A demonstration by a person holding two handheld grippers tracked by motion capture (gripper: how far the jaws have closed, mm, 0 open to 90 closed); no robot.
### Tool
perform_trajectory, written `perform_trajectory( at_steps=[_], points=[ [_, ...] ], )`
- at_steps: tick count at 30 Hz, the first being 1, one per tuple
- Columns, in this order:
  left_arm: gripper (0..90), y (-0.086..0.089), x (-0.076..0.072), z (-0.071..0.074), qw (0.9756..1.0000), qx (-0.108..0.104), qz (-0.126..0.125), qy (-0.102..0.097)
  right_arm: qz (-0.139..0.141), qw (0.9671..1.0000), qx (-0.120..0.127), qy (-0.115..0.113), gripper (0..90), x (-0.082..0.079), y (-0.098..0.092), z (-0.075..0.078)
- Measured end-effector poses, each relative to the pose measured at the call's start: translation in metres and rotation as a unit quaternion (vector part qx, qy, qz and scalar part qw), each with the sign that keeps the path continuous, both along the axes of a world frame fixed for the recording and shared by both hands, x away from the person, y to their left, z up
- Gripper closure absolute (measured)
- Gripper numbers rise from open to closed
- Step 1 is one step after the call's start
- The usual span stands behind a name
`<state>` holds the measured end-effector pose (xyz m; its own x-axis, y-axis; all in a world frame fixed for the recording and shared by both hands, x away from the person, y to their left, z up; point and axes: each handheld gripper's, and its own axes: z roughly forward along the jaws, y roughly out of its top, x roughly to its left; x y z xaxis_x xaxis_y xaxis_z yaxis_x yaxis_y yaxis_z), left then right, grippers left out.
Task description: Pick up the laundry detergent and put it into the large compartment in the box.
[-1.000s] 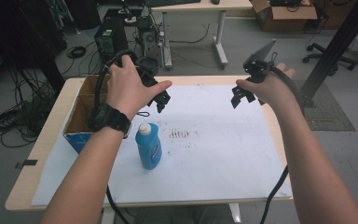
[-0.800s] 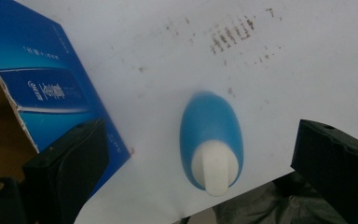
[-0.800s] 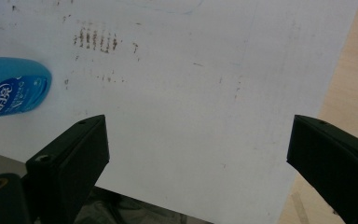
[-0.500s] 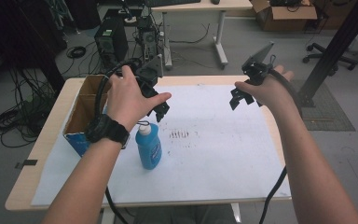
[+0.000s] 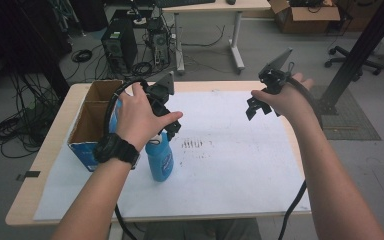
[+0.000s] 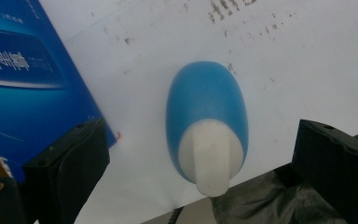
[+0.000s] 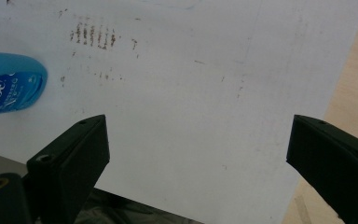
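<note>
A blue bottle [image 5: 159, 159] with a white cap [image 6: 209, 158] stands upright on a big white sheet of paper [image 5: 240, 165] that covers a wooden table [image 5: 55, 140]. It is near the left side of the paper, just beside a cardboard box [image 5: 91, 125] with blue sides. In the high view I cannot tell if the bottle and the box touch.

The left gripper [image 5: 169, 125] is right above the bottle. In the left gripper view its two black jaws are wide apart, and the bottle's cap sits in the gap between them. The jaws do not touch the bottle. The left hand [image 5: 139, 117] holds this gripper, and there is a black watch [image 5: 116, 150] on the wrist.

The right gripper [image 5: 256, 106] is up in the air over the far right part of the paper, well apart from the bottle. Its jaws are wide apart too and hold nothing. In the right gripper view, plain white paper lies under them, and the bottle shows at the left edge. The right hand [image 5: 286, 98] holds this gripper.

Some small brown marks [image 5: 195, 144] are on the paper, near the bottle and to its right.
</note>
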<state>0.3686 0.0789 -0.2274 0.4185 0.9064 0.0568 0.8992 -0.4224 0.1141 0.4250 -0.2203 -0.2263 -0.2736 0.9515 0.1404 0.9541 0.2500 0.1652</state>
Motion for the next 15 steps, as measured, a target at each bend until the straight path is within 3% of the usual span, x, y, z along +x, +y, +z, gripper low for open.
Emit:
perform_trajectory(
  at_steps=[15],
  points=[
    [4.4, -0.002, -0.005, -0.017, 0.9999, 0.010, -0.002, 0.013, 0.003, 1.0000, 0.000, 0.000, 6.0, -0.001, 0.002, -0.003]
  ],
)
